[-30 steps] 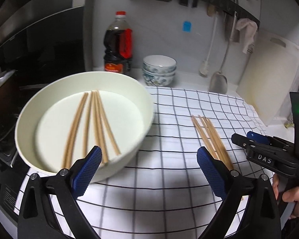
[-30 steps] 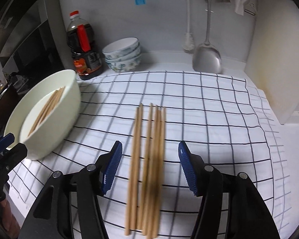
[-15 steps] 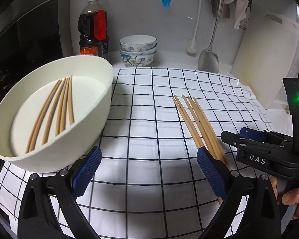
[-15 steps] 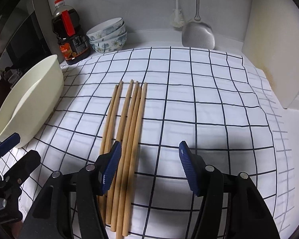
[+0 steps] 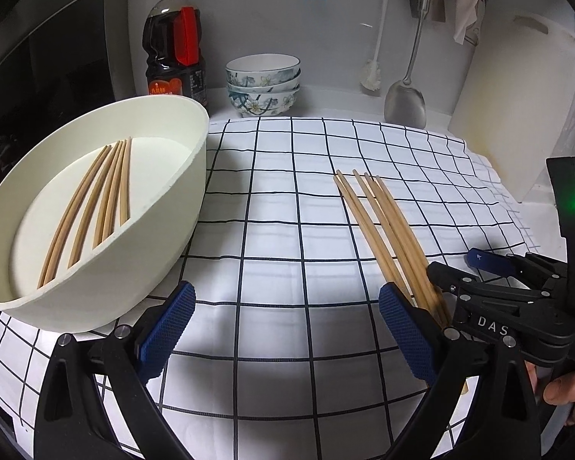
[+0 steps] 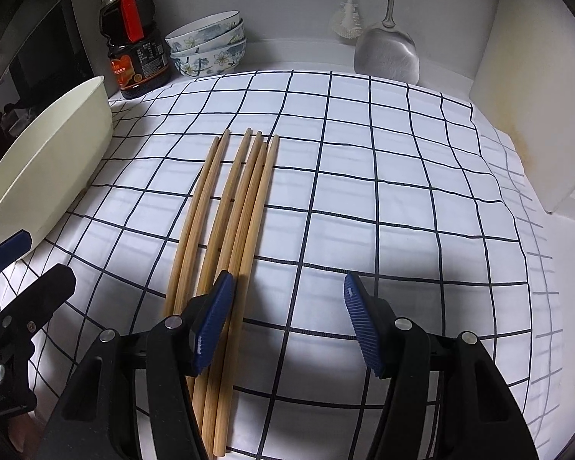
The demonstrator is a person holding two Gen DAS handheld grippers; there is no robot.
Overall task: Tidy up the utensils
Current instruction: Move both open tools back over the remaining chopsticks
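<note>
Several wooden chopsticks (image 6: 230,214) lie side by side on the checked cloth (image 6: 364,191); they also show in the left wrist view (image 5: 383,226). More chopsticks (image 5: 96,199) lie inside the white basin (image 5: 195,161) at the left. My left gripper (image 5: 283,329) is open and empty, low over the cloth between basin and loose chopsticks. My right gripper (image 6: 283,318) is open and empty, its left finger (image 6: 211,322) over the near ends of the loose chopsticks. The right gripper also shows in the left wrist view (image 5: 494,280).
A soy sauce bottle (image 5: 176,46) and stacked patterned bowls (image 5: 263,84) stand at the back wall. A metal spatula (image 5: 404,99) and brush (image 5: 372,76) hang there. A white cutting board (image 5: 517,122) leans at the right. The basin (image 6: 50,161) borders the cloth's left edge.
Both grippers have shifted right and lowered toward the cloth. The basin slid left in the left view. The loose chopsticks moved from between the right jaws to under its left finger.
</note>
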